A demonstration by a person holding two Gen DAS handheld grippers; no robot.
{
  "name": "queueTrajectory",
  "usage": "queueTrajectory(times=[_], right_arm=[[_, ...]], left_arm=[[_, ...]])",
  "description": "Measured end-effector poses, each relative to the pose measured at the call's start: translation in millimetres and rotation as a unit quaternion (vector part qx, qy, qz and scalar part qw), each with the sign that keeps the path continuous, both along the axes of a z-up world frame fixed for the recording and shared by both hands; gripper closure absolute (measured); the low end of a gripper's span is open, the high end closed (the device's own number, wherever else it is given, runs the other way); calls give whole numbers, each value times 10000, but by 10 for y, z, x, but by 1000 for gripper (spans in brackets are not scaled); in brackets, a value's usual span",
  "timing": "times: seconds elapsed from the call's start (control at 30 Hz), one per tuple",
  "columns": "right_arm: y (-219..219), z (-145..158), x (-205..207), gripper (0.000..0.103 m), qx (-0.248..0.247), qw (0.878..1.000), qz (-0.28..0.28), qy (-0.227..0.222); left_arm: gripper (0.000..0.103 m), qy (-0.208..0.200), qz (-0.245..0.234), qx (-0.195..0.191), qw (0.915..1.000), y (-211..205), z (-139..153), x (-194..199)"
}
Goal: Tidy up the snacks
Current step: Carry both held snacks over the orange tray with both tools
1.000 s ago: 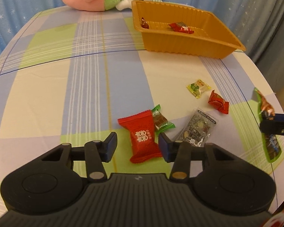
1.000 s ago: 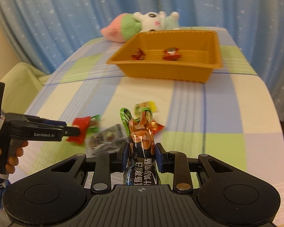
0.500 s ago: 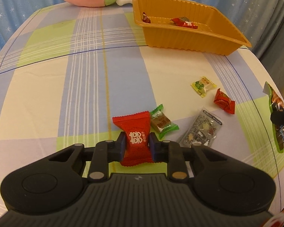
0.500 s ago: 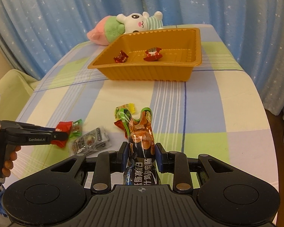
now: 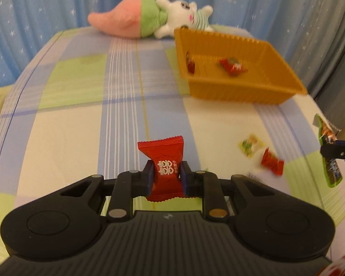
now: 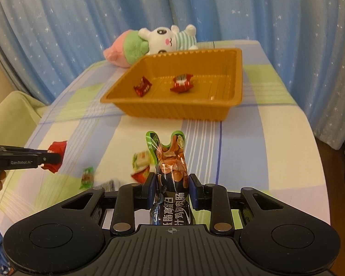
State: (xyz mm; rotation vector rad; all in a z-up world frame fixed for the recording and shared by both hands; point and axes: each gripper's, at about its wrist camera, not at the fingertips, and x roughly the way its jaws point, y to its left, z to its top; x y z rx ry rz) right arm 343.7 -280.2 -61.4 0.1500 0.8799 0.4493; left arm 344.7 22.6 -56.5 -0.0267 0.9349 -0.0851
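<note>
The left tool [image 5: 166, 176] pinches a red foil candy packet [image 5: 164, 169], the right tool [image 6: 172, 189] a long green-and-black sausage pouch [image 6: 171, 177], its lower end hidden. Both are short of the orange plastic tray [image 6: 235, 92]; loose sweets before it are blurred.

Warm dim light, blurred fisheye edges

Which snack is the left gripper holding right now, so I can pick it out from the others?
Start at the orange tray near the plush toy on the checked tablecloth. In front of the tray, the left gripper is shut on the red packet. It is the largest red wrapper in view, with white characters printed on it, bigger than the small red candy lying on the cloth.
</note>
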Motion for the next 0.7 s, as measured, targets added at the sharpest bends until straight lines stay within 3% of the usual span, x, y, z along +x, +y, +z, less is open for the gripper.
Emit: queueTrajectory(times=[0.4, 0.7], right_arm=[[-75, 290, 727, 73, 202, 9984, -254, -458], [-30, 388, 1400, 73, 377, 9966, -418, -598]], left_arm=[[82, -622, -428, -58, 9971, -415, 436, 775], [82, -660, -666, -172, 9954, -711, 512, 1498]])
